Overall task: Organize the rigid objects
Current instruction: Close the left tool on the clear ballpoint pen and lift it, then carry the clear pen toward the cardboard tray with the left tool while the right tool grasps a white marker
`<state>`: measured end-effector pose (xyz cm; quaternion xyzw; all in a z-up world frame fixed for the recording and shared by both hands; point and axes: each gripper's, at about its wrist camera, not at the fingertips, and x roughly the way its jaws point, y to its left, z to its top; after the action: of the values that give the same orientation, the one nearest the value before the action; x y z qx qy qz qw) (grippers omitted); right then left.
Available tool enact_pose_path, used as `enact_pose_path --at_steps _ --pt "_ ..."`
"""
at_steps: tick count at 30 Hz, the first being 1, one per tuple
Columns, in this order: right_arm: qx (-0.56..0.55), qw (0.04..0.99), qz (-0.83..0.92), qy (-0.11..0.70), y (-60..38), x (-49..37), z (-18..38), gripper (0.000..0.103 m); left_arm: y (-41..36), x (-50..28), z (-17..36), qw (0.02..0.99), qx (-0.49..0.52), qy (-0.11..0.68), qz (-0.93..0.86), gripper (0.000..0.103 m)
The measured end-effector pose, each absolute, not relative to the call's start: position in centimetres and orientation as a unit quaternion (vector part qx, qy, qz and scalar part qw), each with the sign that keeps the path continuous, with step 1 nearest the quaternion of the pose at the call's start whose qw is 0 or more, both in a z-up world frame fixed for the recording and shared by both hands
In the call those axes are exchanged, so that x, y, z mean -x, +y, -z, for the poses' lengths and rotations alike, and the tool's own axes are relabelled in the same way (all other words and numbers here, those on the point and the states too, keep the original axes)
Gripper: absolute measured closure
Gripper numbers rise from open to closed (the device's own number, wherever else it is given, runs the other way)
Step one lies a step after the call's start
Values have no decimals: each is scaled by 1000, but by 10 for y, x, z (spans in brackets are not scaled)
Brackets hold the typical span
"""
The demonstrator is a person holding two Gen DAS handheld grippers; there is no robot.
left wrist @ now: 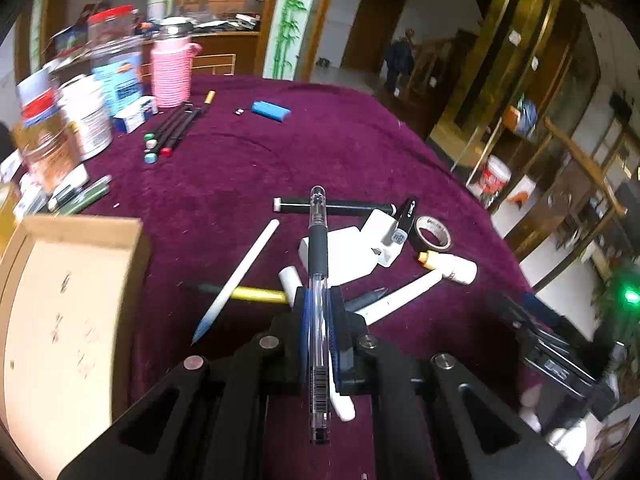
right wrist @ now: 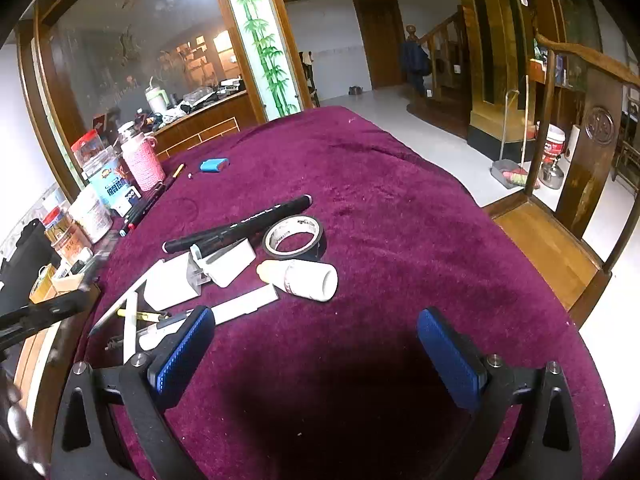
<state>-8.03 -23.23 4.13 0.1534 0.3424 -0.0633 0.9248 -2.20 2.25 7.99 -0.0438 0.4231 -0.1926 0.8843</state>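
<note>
Above the purple table (left wrist: 360, 128), the left gripper (left wrist: 318, 304) clamps a clear pen (left wrist: 318, 264) mid-barrel; the right gripper (right wrist: 316, 344) hovers wide open, empty. Swinging toward the cardboard box (left wrist: 76, 280), the pen could pivot and slip.

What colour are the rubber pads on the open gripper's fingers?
Blue, ribbed pads on the right gripper; right wrist view.

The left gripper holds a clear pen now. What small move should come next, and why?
Probably carry the clear pen leftward toward the open cardboard box beside it. The left gripper is shut on the pen, lifted above the purple cloth, and the box looks like the likely place for it.
</note>
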Motion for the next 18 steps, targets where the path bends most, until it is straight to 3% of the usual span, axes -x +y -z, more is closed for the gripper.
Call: enact_pose_path --at_steps 10,18 --pt "-118 927 78 347 -219 79 -49 1 92 82 -102 906 87 387 147 95" --pt "-78 914 -93 386 -136 57 -71 1 119 103 -96 909 103 380 135 95"
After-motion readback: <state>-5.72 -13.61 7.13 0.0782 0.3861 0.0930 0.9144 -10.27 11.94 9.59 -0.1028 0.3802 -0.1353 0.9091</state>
